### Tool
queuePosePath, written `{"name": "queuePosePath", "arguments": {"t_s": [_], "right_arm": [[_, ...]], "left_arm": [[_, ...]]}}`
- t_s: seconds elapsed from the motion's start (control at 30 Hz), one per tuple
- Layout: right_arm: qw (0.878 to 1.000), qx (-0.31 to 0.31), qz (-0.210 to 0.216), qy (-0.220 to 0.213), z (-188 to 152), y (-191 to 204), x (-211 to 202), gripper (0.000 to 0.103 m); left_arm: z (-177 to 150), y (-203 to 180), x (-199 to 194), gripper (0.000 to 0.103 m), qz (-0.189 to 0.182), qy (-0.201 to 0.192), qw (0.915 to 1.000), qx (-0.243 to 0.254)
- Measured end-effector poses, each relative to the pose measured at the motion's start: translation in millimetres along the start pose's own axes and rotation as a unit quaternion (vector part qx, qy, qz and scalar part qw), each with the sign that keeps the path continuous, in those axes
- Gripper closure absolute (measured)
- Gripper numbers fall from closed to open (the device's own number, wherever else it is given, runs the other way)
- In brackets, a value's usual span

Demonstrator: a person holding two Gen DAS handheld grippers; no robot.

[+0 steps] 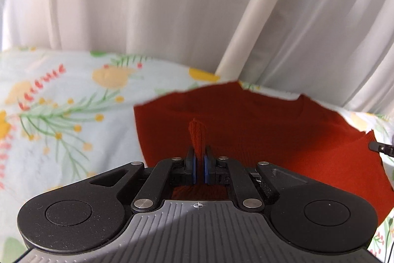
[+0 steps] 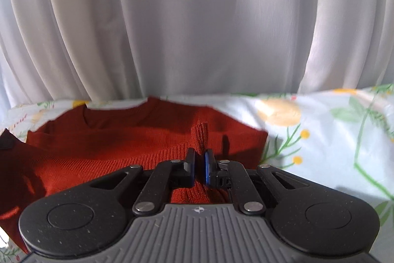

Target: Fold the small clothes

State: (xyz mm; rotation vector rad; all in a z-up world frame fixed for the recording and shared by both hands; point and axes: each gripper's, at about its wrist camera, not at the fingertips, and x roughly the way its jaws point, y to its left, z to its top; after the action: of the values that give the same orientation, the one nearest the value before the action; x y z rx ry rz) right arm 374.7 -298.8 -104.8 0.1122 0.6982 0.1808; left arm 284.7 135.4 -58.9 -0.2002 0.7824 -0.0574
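A small rust-red knit sweater lies on a floral sheet, its neckline toward the curtain. My left gripper is shut on a pinched ridge of the sweater's hem at its left side. In the right wrist view the sweater fills the lower left. My right gripper is shut on a pinched ridge of the ribbed hem at the sweater's right side. Part of the fabric is lifted and folded over the body. The right gripper's tip shows at the left wrist view's right edge.
A pale blue sheet with yellow flowers and green stems covers the surface and also shows in the right wrist view. White pleated curtains hang right behind it. A white pole leans along the curtain.
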Motion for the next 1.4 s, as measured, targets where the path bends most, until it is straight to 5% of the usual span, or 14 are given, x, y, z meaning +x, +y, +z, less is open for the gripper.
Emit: {"name": "queuePosePath", "arguments": {"t_s": [0.23, 0.37, 0.43, 0.57, 0.73, 0.87, 1.0, 1.2, 1.3, 1.4], "right_arm": [[0.999, 0.014, 0.023, 0.029, -8.2, -12.8, 9.2, 0.089], [0.999, 0.004, 0.015, 0.032, -14.0, -10.2, 11.1, 0.089], [1.000, -0.004, 0.008, 0.027, -16.5, -4.9, 13.5, 0.094], [0.999, -0.037, -0.024, 0.000, -17.1, 12.0, 7.4, 0.097], [0.995, -0.038, -0.041, -0.083, 11.6, 24.0, -31.0, 0.097], [0.988, -0.035, -0.066, -0.132, 44.6, 33.7, -30.9, 0.097], [0.982, -0.037, -0.097, -0.155, 65.6, 42.7, -2.0, 0.097], [0.981, -0.029, -0.122, -0.146, 60.4, 45.3, 48.9, 0.097], [0.981, -0.020, -0.138, -0.134, 53.6, 40.7, 65.9, 0.096], [0.976, 0.004, -0.159, -0.149, 50.9, 36.2, 62.0, 0.088]], "left_arm": [[-19.9, 8.4, 6.2, 0.067, -0.037, 0.016, 0.9992, -0.003], [-21.3, 7.2, 10.9, 0.073, -0.039, 0.035, 0.9986, -0.006], [-21.5, 3.8, 11.9, 0.094, -0.033, 0.038, 0.9987, 0.006], [-12.6, -0.4, -7.9, 0.096, -0.015, 0.009, 0.9997, 0.014], [36.9, 2.4, -55.8, 0.096, -0.017, -0.081, 0.9966, -0.002], [74.7, -2.9, -50.0, 0.096, 0.014, -0.126, 0.9919, 0.009], [93.1, -10.2, -12.4, 0.096, 0.061, -0.134, 0.9889, 0.016], [76.6, -17.4, 49.3, 0.094, 0.128, -0.110, 0.9853, 0.031], [65.2, -2.0, 57.0, 0.086, 0.133, -0.082, 0.9877, -0.002], [49.9, 11.6, 36.8, 0.073, 0.130, -0.110, 0.9831, -0.068]]}}
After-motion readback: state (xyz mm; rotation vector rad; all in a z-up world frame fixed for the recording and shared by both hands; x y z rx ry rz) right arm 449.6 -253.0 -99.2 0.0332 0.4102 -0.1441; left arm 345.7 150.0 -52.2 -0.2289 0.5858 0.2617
